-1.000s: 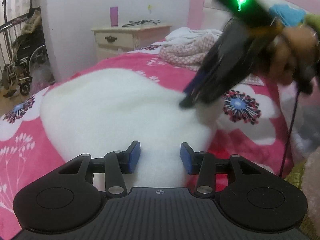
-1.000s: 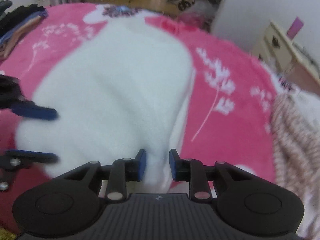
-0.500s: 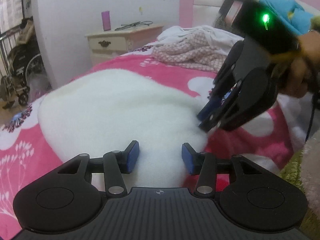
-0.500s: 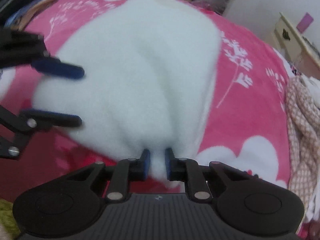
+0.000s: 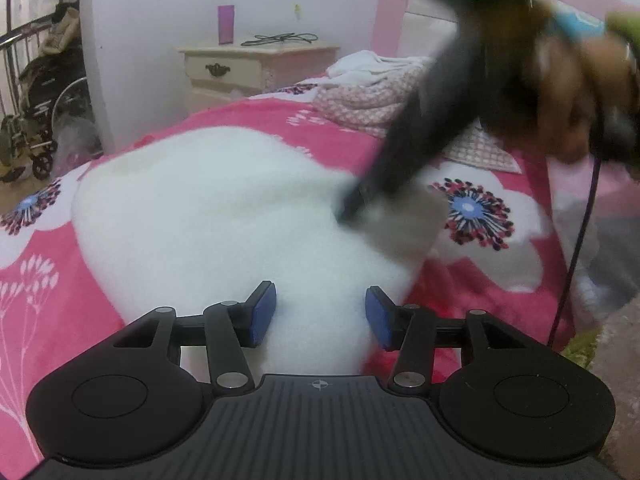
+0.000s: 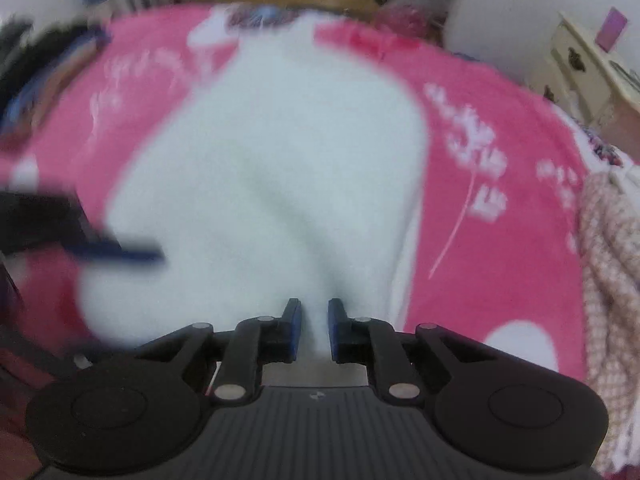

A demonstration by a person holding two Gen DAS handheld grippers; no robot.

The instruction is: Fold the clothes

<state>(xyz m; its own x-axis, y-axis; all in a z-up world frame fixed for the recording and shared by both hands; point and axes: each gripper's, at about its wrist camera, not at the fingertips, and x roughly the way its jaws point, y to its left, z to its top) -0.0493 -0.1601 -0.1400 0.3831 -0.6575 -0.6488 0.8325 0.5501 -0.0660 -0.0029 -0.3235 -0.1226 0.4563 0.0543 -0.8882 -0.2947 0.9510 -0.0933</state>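
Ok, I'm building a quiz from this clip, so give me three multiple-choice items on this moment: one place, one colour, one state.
1. Where does the white fleece garment lie?
A on the pink floral blanket
B on the nightstand
C on the floor

2. What colour are the left gripper pads?
A red
B blue
C green

3. How are the right gripper fingers?
A wide open, empty
B out of view
C closed on a fold of the garment

Answers: 1 A, pink shows all around it. 2 B, both pads are blue. 3 C, white cloth is pinched between them.
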